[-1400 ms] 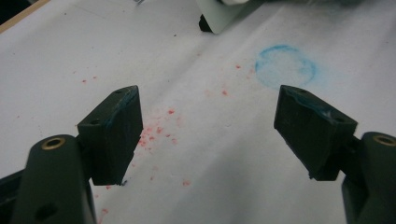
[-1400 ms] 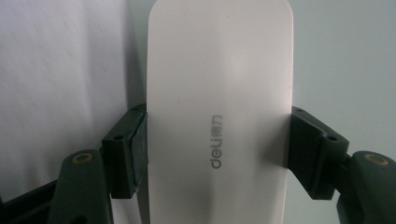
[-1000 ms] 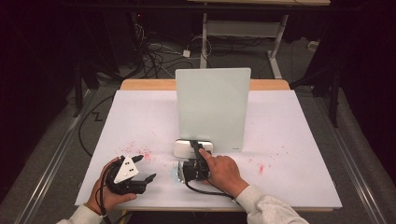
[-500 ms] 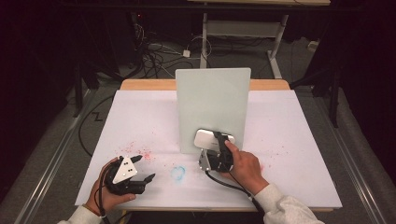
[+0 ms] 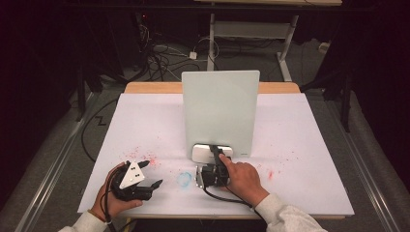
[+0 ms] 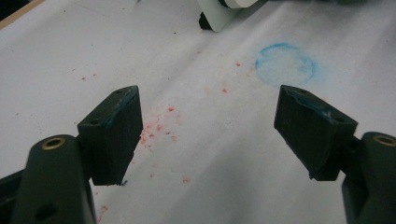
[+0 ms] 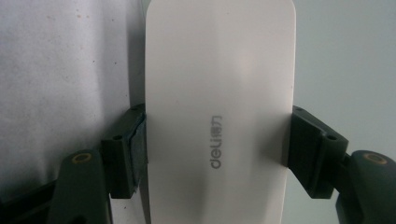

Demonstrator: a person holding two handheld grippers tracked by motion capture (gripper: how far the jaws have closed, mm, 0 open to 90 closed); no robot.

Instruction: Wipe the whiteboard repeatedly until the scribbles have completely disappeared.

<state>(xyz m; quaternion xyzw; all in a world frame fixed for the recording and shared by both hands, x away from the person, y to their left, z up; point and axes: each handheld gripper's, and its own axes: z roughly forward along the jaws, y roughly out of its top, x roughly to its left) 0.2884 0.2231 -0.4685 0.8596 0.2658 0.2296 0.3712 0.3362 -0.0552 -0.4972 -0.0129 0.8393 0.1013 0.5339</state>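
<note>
Eraser (image 7: pixel 219 121) pinched in my right gripper (image 5: pixel 213 170), pressed against the whiteboard (image 5: pixel 220 111) for wiping; my left gripper (image 5: pixel 140 186) rests spread, idle.

One upright white board (image 5: pixel 220 113). One white deli eraser (image 7: pixel 219 112). Two grippers: left gripper (image 5: pixel 153 185), right gripper (image 5: pixel 216 155). One blue chalk ring (image 5: pixel 184 179) on the white table cover (image 5: pixel 300 145). Red speckles, uncounted.

a lab: paper-covered table (image 5: pixel 145 121), tangled floor cables (image 5: pixel 159 58), metal desk frame (image 5: pixel 251 29), dark surroundings.
</note>
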